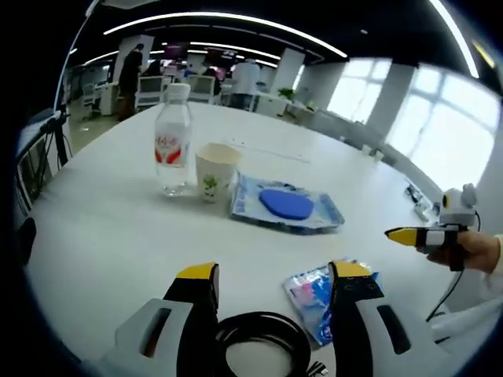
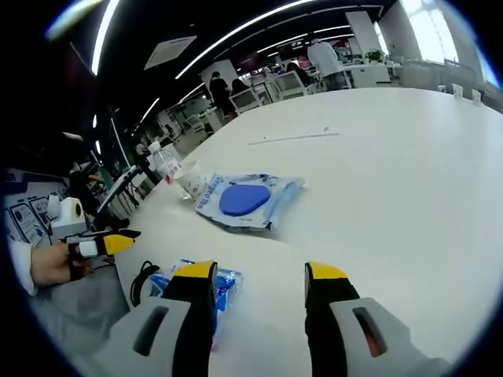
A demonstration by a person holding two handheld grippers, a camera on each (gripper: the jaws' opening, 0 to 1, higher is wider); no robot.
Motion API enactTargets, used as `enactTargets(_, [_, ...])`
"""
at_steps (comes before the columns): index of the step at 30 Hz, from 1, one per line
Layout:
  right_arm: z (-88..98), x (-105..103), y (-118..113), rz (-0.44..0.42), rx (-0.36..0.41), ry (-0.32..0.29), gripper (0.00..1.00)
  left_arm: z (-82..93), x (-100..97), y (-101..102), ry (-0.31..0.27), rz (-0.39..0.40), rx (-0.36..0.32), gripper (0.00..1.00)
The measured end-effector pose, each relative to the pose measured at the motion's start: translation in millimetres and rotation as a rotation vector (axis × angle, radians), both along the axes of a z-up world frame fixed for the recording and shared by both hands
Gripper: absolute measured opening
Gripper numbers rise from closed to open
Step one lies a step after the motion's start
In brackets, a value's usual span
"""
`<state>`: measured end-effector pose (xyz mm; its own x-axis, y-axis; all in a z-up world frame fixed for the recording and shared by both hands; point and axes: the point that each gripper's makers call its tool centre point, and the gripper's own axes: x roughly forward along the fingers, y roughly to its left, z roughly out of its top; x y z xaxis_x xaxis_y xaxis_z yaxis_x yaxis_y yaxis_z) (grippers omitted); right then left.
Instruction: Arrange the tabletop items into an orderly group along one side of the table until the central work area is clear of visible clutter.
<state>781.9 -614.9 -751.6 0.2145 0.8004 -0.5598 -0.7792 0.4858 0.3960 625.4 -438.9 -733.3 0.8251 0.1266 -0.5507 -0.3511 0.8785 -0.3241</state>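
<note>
A: Big white worktop (image 1: 118,236) in an open office, strip lights overhead, windows down one side.

B: Water bottle (image 1: 172,141) upright; paper cup (image 1: 215,171) just beside it, contents hidden. Past the cup lies the blue pouch (image 1: 284,206), flat, long axis pointing away from the bottle.

A: Left hand-held gripper (image 1: 273,275) open above a black cable coil (image 1: 259,345) and small packet (image 1: 314,297); right hand-held gripper (image 2: 259,276) open, empty.

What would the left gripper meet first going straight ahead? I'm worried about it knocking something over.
Probably the paper cup, roughly in line beyond the left gripper; the water bottle stands just left of it. Bare table lies between, though depth is unclear.
</note>
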Motion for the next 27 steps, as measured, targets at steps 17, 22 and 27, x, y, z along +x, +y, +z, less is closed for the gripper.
enactTargets(17, [-16.7, -20, -11, 0.047, -0.017, 0.044, 0.40, -29.8, 2.0, -35, 0.083, -0.110, -0.082, 0.51])
enactTargets(22, [-17.6, -24, -14, 0.054, -0.015, 0.054, 0.40, -38.7, 2.5, -46, 0.104, -0.136, -0.095, 0.50])
enactTargets(27, [-19.5, -32, -14, 0.075, -0.016, 0.058, 0.38, -40.6, 5.6, -53, 0.109, -0.150, -0.100, 0.49])
